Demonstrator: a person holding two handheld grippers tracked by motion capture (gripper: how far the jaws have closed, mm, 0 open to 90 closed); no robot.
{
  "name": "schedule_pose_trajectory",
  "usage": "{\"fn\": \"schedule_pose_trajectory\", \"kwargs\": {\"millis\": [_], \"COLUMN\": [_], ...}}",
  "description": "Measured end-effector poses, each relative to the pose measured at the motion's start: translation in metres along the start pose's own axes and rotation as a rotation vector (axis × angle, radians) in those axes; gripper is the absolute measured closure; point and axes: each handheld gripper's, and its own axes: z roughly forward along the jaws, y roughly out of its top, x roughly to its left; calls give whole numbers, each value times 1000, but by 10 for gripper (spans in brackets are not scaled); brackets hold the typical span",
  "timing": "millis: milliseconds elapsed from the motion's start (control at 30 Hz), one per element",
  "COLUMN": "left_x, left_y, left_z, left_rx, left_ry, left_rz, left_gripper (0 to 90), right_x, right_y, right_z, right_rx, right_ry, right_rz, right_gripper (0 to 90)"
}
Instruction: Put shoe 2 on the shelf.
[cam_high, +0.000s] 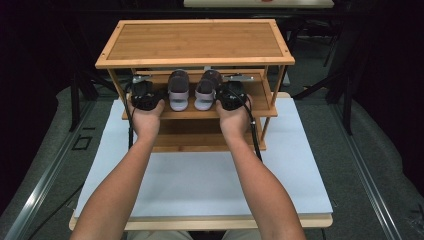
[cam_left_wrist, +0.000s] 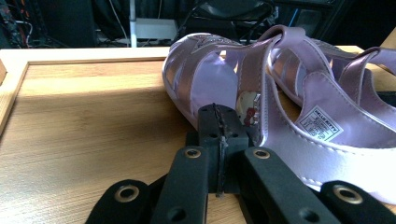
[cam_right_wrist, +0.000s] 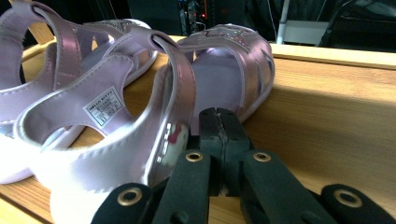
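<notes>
A pair of lilac strappy sandals stands on the middle shelf (cam_high: 260, 107) of a bamboo shoe rack: the left sandal (cam_high: 178, 90) and the right sandal (cam_high: 206, 89) side by side, heels toward me. My left gripper (cam_high: 144, 89) rests on the shelf just left of the pair. In the left gripper view its jaws (cam_left_wrist: 219, 126) are shut with nothing between them, right beside the near sandal (cam_left_wrist: 289, 135). My right gripper (cam_high: 231, 89) sits just right of the pair. Its jaws (cam_right_wrist: 219, 128) are also shut and empty, next to the near sandal (cam_right_wrist: 116, 154).
The rack's top shelf (cam_high: 195, 42) overhangs both grippers, with thin uprights at its sides. A lower shelf (cam_high: 200, 140) lies beneath. The rack stands at the far end of a white tabletop (cam_high: 200, 180). Bare shelf board (cam_left_wrist: 93, 121) lies left of the pair, and more board (cam_right_wrist: 327, 116) to its right.
</notes>
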Motion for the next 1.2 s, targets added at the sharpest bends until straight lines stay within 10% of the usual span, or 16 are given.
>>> {"fn": "schedule_pose_trajectory", "kwargs": {"millis": [533, 1200], "left_x": [-2, 2], "left_y": [2, 6], "left_z": [8, 13], "left_rx": [66, 97], "left_ry": [6, -82], "left_rz": [30, 10], "left_gripper": [900, 900], "right_x": [9, 8], "right_y": [8, 18], "right_z": [7, 20], "right_rx": [52, 95], "right_ry": [9, 32], "right_rz": [-97, 19], "right_gripper": [900, 900]}}
